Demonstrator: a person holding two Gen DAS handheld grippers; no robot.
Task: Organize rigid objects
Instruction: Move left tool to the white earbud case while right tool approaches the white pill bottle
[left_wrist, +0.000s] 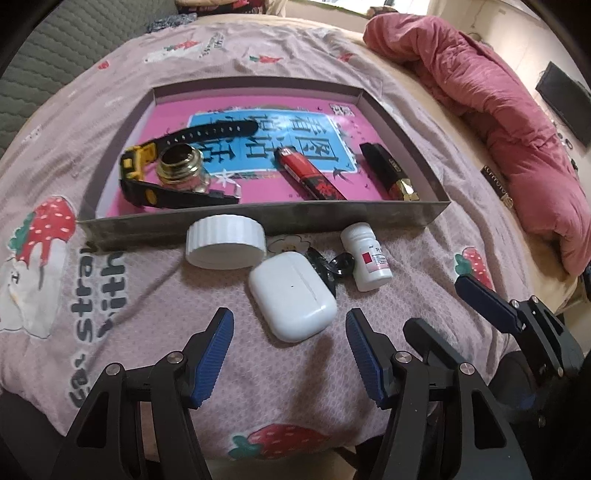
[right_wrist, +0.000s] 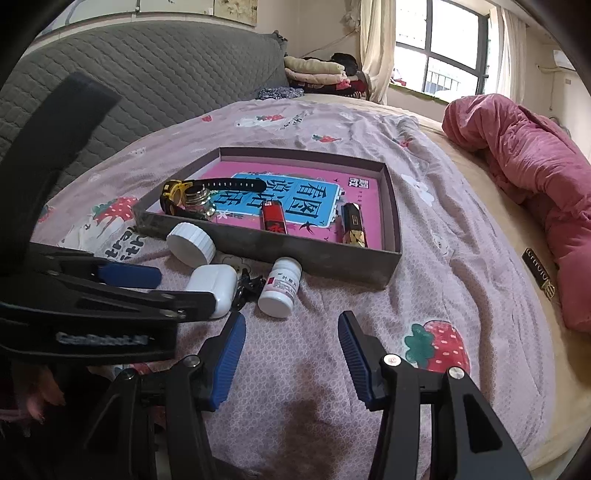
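On a bed spread with a lilac strawberry-print sheet, a shallow grey cardboard box holds a black-and-yellow strap watch, a gold-necked glass jar, a red lighter and a black-and-gold lipstick tube. Just outside its near wall lie a white ribbed screw cap, a white earbud case, a small black clip and a white pill bottle. The left gripper hangs wide open and empty just short of the earbud case. The right gripper is likewise parted, holding nothing, near the pill bottle.
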